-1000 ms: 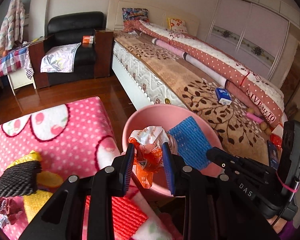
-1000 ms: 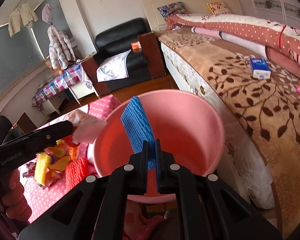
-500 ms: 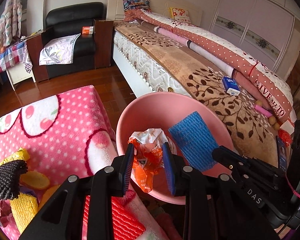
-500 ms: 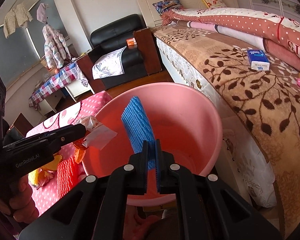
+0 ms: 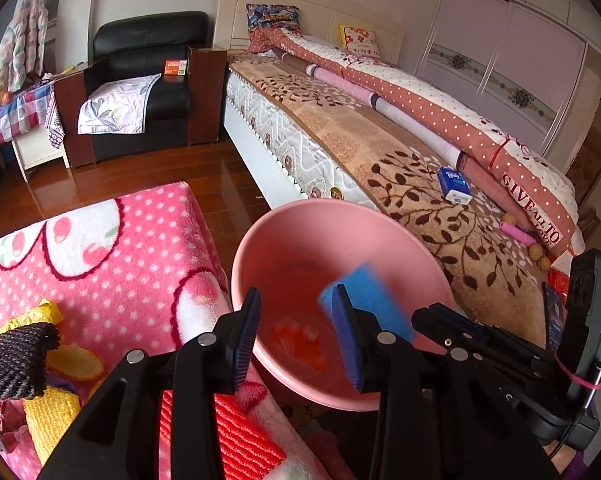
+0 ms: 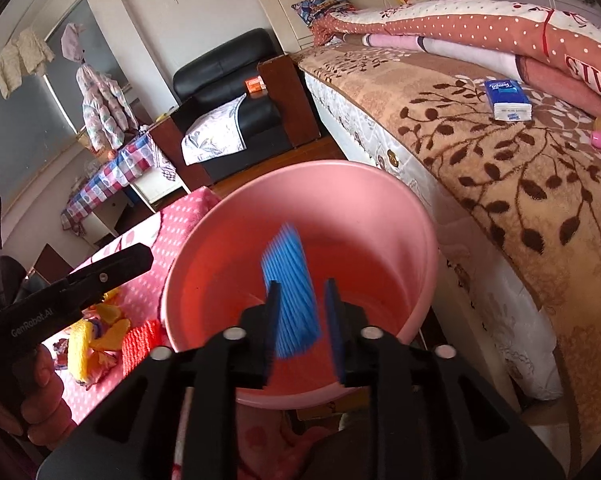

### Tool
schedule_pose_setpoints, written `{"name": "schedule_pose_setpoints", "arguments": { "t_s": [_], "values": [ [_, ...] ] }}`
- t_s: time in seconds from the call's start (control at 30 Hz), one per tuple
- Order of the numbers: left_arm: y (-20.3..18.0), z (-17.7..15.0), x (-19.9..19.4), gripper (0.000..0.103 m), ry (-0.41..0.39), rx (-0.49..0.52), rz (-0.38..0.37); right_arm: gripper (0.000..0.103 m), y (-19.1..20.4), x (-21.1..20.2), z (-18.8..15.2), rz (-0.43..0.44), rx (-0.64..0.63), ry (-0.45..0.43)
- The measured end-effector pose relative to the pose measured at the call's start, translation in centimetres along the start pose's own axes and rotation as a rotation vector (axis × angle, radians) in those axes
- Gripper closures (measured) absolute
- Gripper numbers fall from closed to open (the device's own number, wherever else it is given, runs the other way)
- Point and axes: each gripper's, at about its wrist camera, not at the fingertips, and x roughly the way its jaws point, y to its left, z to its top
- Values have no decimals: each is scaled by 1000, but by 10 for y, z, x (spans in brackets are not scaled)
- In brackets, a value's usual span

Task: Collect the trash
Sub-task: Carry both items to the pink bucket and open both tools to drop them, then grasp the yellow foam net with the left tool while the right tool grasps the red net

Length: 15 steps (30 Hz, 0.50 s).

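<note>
between a pink polka-dot fleece-covered surface [image 5: 100, 248] and the side edge of a bed with a brown leaf-pattern blanket [image 5: 420, 184] stands a round pink plastic basin [image 5: 380, 232], its rim just beside both, with bare wooden floor [image 5: 148, 176] open beyond it. the left hand-held gripper [image 5: 296, 336] hangs over the basin's near rim; its jaws have just been opening and stand apart with nothing between them. a blurred orange crumpled wrapper [image 5: 300, 340] lies low in the basin, and a black mesh piece [image 5: 16, 356], yellow scraps and a red knitted cloth [image 5: 228, 436] remain on the surface.

from the right wrist, the right hand-held gripper [image 6: 300, 328] sits over the basin [image 6: 380, 208]; its jaws have just been opening, and a blue ribbed cloth [image 6: 290, 288], blurred, is between the parted pads, unpinched.
</note>
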Motion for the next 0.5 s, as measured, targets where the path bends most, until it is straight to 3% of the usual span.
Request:
{"name": "schedule_pose_setpoints", "arguments": {
  "t_s": [0.5],
  "values": [
    [22, -4, -50, 63, -57, -44, 34, 73, 26, -27, -4, 44, -81, -74]
  ]
}}
